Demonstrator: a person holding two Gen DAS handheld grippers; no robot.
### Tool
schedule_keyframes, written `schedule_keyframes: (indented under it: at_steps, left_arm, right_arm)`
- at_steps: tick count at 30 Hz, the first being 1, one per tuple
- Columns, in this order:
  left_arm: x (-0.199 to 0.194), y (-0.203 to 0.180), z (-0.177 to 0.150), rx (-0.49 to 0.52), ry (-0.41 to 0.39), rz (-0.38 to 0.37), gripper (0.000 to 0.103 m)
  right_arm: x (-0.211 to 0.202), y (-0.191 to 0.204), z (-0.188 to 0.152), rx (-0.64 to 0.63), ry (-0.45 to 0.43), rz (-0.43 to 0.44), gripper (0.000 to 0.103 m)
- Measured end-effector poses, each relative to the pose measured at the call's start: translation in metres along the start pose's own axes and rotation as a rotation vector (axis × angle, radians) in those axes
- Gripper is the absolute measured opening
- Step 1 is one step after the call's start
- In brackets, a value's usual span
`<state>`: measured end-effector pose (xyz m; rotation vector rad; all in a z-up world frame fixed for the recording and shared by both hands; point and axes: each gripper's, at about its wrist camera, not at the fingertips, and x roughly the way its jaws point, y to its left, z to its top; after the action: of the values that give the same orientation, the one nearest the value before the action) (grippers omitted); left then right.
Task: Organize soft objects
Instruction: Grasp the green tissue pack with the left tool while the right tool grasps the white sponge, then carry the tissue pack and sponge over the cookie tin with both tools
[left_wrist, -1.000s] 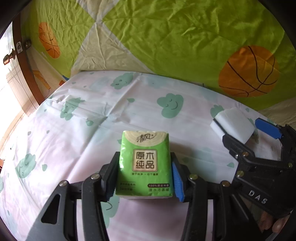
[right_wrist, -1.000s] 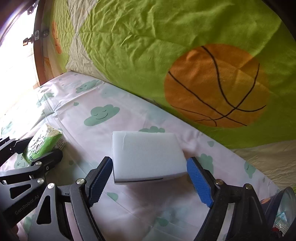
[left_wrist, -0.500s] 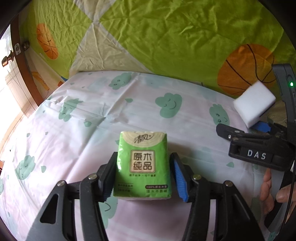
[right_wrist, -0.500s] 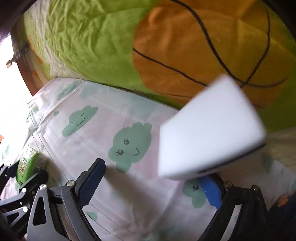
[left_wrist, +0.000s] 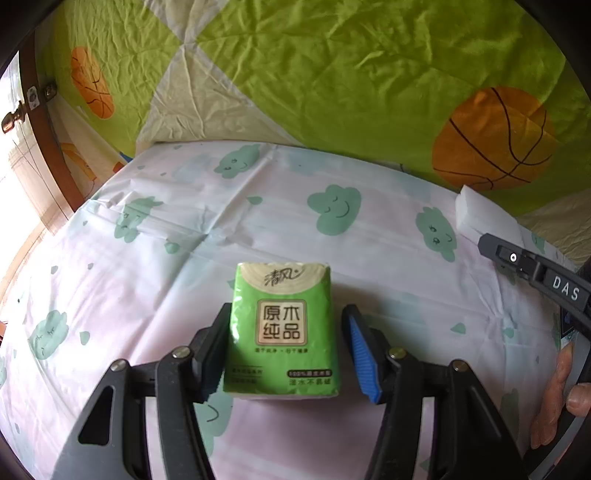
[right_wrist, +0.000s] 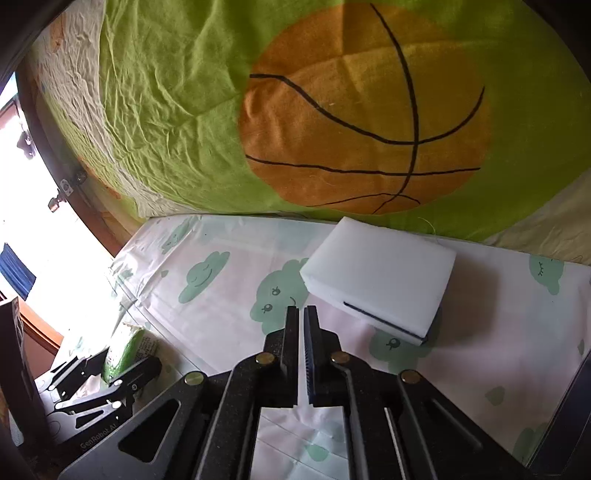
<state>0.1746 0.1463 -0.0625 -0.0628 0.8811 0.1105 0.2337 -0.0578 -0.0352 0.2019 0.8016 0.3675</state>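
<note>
A green tissue pack (left_wrist: 282, 328) lies flat on the cloud-print sheet (left_wrist: 184, 258) between the fingers of my left gripper (left_wrist: 286, 314). Its jaws are opening: the blue right pad (left_wrist: 360, 354) stands clear of the pack, and the left finger sits right beside it. A white sponge block (right_wrist: 380, 280) rests on the sheet against the quilt, up and to the right of my right gripper (right_wrist: 300, 314). That gripper is shut with nothing between its pads. The sponge (left_wrist: 480, 210) also shows at the right in the left wrist view, and the pack (right_wrist: 125, 350) at the lower left in the right wrist view.
A green quilt with basketball prints (left_wrist: 369, 74) rises behind the sheet. A dark wooden frame (left_wrist: 48, 147) runs along the left, with bright window light beyond. A hand (left_wrist: 554, 398) holds the right gripper's body (left_wrist: 535, 273) at the right edge.
The sponge left the right gripper's jaws and now lies farther back by the quilt. Those jaws went from wide open to shut. The left jaws widened around the tissue pack.
</note>
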Motion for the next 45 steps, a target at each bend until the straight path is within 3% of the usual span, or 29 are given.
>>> schedule_keyframes:
  at_steps: [3, 5, 6, 7, 8, 9, 11, 17, 20, 23, 26, 27, 28, 29, 33, 35, 37, 41, 43, 45]
  left_arm:
    - [0.000, 0.002, 0.000, -0.004, -0.001, -0.010, 0.060]
    - [0.000, 0.002, 0.001, -0.002, 0.000, -0.009, 0.060]
    - [0.001, 0.002, 0.001, 0.001, 0.000, -0.006, 0.060]
    - [0.001, 0.002, 0.001, 0.002, 0.001, -0.005, 0.060]
    - [0.001, 0.002, 0.001, 0.002, 0.001, -0.005, 0.060]
    - [0.001, 0.002, 0.001, 0.002, 0.001, -0.006, 0.060]
    - [0.001, 0.001, 0.001, 0.001, 0.001, -0.005, 0.060]
    - [0.001, 0.000, 0.002, 0.010, 0.004, -0.008, 0.063]
    - [0.001, -0.001, 0.002, 0.010, 0.004, -0.008, 0.063]
    - [0.001, -0.001, 0.002, 0.009, 0.004, -0.009, 0.066]
    - [0.001, -0.003, 0.002, 0.017, 0.007, -0.010, 0.066]
    - [0.001, -0.003, 0.002, 0.016, 0.007, -0.011, 0.066]
    - [0.001, -0.003, 0.002, 0.014, 0.007, -0.013, 0.066]
    - [0.001, -0.003, 0.002, 0.015, 0.007, -0.014, 0.066]
    - [0.001, -0.003, 0.003, 0.015, 0.007, -0.015, 0.065]
    - [0.001, -0.002, 0.003, 0.013, 0.006, -0.019, 0.063]
    - [0.000, 0.000, 0.003, 0.004, 0.002, -0.023, 0.054]
    - [-0.003, 0.007, 0.003, -0.030, -0.010, -0.036, 0.049]
    - [-0.003, 0.009, 0.002, -0.043, -0.013, -0.050, 0.049]
    - [-0.004, 0.011, 0.002, -0.054, -0.017, -0.067, 0.049]
  right_arm:
    - [-0.015, 0.000, -0.001, 0.003, -0.048, -0.013, 0.004]
    - [-0.027, -0.011, 0.004, 0.075, -0.095, 0.010, 0.012]
    - [-0.029, -0.017, 0.008, 0.123, -0.101, -0.004, 0.040]
    - [-0.029, -0.022, 0.012, 0.167, -0.096, -0.043, 0.084]
    - [-0.028, -0.026, 0.015, 0.195, -0.103, -0.065, 0.097]
    - [-0.030, -0.030, 0.017, 0.221, -0.131, -0.071, 0.099]
    - [-0.030, -0.036, 0.024, 0.256, -0.130, -0.091, 0.099]
    - [-0.004, -0.051, 0.043, 0.329, -0.020, -0.121, 0.099]
    - [0.023, -0.036, 0.056, 0.273, 0.061, -0.155, 0.100]
    - [0.041, -0.026, 0.060, 0.232, 0.089, -0.257, 0.102]
    - [0.054, -0.010, 0.060, 0.103, 0.115, -0.362, 0.102]
    - [0.054, -0.008, 0.059, 0.087, 0.106, -0.379, 0.099]
    - [0.051, -0.006, 0.057, 0.078, 0.089, -0.407, 0.087]
    - [0.049, -0.005, 0.055, 0.067, 0.080, -0.421, 0.086]
    - [0.034, 0.004, 0.041, 0.010, 0.069, -0.339, 0.085]
    - [0.014, 0.013, 0.031, -0.019, 0.009, -0.256, 0.085]
    - [-0.016, 0.028, 0.019, -0.080, -0.089, -0.207, 0.085]
    - [-0.082, 0.061, -0.013, -0.189, -0.300, -0.164, 0.086]
    - [-0.112, 0.077, -0.031, -0.232, -0.417, -0.175, 0.086]
    - [-0.140, 0.082, -0.050, -0.274, -0.523, -0.241, 0.086]
